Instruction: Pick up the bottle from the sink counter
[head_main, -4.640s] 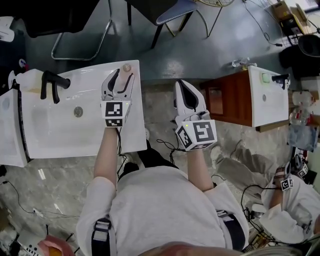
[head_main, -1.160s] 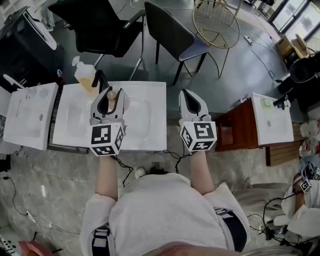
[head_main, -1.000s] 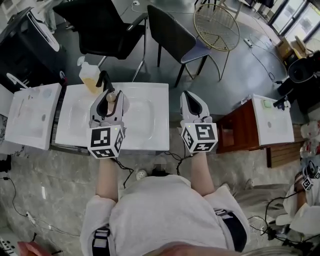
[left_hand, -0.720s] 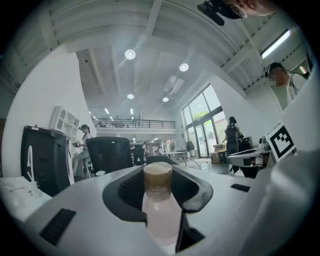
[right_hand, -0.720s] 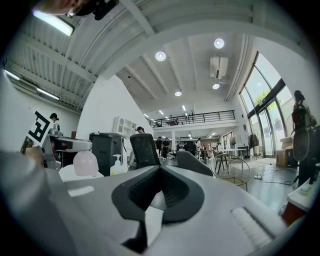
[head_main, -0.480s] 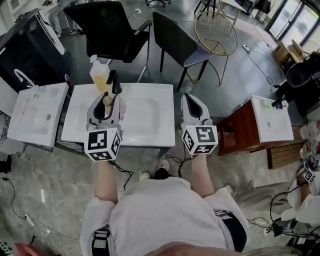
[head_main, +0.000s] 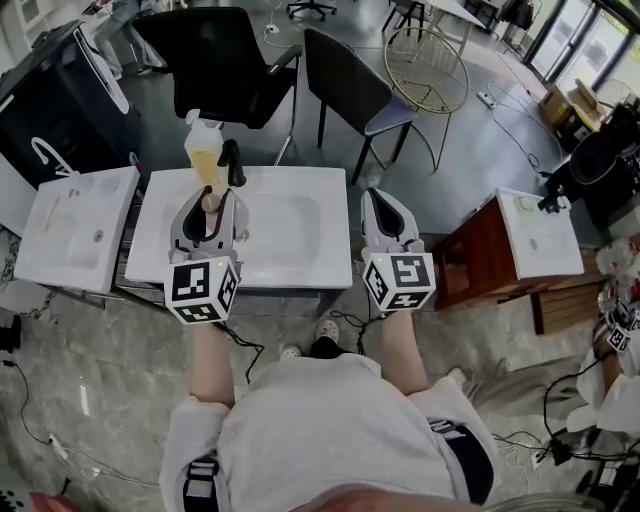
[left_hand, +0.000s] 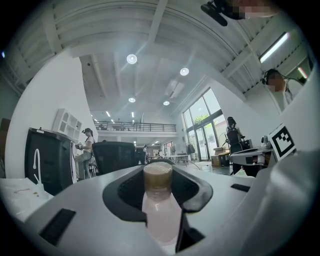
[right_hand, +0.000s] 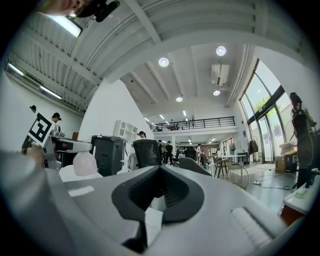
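Observation:
A small bottle (head_main: 210, 204) with a pale pink body and a brown cap sits between the jaws of my left gripper (head_main: 214, 194), which is shut on it and holds it above the left part of the white sink counter (head_main: 300, 262). In the left gripper view the bottle (left_hand: 160, 212) stands upright between the dark pads, with its cap at the tips of the left gripper (left_hand: 159, 166). My right gripper (head_main: 377, 196) hovers by the sink's right edge, shut and empty. In its own view the right gripper (right_hand: 161, 168) has its tips together.
A black faucet (head_main: 232, 162) and a soap dispenser (head_main: 204, 148) with yellow liquid stand at the sink's back edge. A second white basin (head_main: 70, 232) lies to the left. A wooden cabinet (head_main: 470, 250) stands to the right, and chairs (head_main: 350, 85) stand behind the sink.
Both grippers have drawn back from over the basin toward the sink's near edge and risen a little. The bottle stays in the left gripper, and the right stays shut.

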